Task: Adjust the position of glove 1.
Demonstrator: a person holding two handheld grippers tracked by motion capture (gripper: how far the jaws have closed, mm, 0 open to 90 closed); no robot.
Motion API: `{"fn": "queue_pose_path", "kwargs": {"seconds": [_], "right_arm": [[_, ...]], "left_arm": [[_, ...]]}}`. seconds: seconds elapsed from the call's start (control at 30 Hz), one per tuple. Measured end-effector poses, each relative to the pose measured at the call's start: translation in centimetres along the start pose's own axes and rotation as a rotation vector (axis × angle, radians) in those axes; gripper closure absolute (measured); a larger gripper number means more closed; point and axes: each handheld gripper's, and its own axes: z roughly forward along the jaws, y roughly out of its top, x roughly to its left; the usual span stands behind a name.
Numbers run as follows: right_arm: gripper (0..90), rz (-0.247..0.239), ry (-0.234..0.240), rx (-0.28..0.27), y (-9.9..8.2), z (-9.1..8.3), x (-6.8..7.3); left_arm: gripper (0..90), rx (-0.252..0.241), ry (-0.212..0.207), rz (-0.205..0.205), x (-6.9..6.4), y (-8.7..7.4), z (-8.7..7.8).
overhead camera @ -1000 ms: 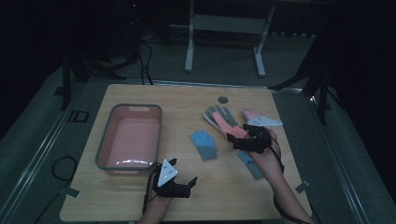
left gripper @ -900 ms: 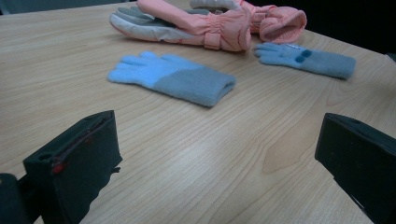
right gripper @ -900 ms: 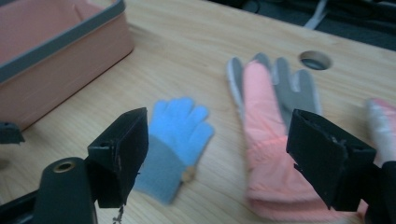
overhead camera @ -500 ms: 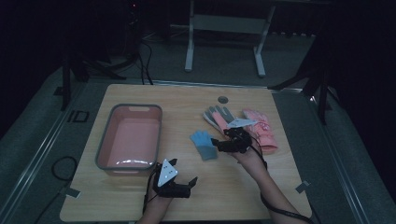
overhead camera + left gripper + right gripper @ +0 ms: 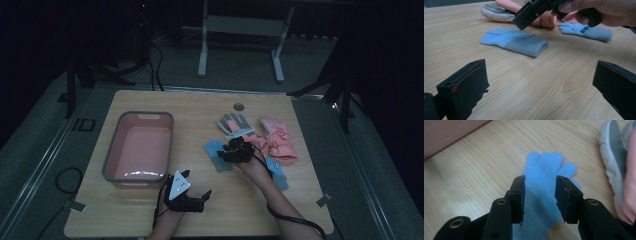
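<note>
A light blue glove (image 5: 216, 152) lies flat on the wooden table (image 5: 200, 115), fingers toward the pink tub. My right gripper (image 5: 226, 153) hangs just over it. In the right gripper view its jaws (image 5: 540, 195) stand partly apart above the glove's palm (image 5: 549, 165); they have just been closing, and the pads do not press the glove. From the left gripper view, the same glove (image 5: 516, 43) lies ahead with the right gripper (image 5: 529, 12) above it. My left gripper (image 5: 204, 199) rests near the front edge, jaws (image 5: 541, 85) wide open and empty.
A pink tub (image 5: 140, 150) stands at the left. A grey-and-white glove (image 5: 232, 122) and a pink glove (image 5: 277, 137) lie behind the right hand. A second blue glove (image 5: 276, 172) lies to the right of the forearm.
The right hand has come leftward and down from above the pink glove to the blue glove, and its jaws have narrowed. The left gripper has stayed put.
</note>
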Motion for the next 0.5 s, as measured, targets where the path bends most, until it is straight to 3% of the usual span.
{"fn": "queue_pose_path", "kwargs": {"seconds": [0.27,0.37,0.5], "right_arm": [[60.2,-0.068,0.002,0.034,0.2,2.4,0.4],[61.6,-0.047,0.007,0.052,-0.1,3.2,0.0],[72.9,-0.05,0.0,0.026,-0.6,3.2,0.0]], "left_arm": [[0.1,0.0,-0.002,0.001,0.0,0.0,0.0],[0.1,-0.002,-0.002,-0.001,0.0,0.0,0.0],[0.1,-0.004,-0.002,0.0,0.0,0.0,0.0]]}}
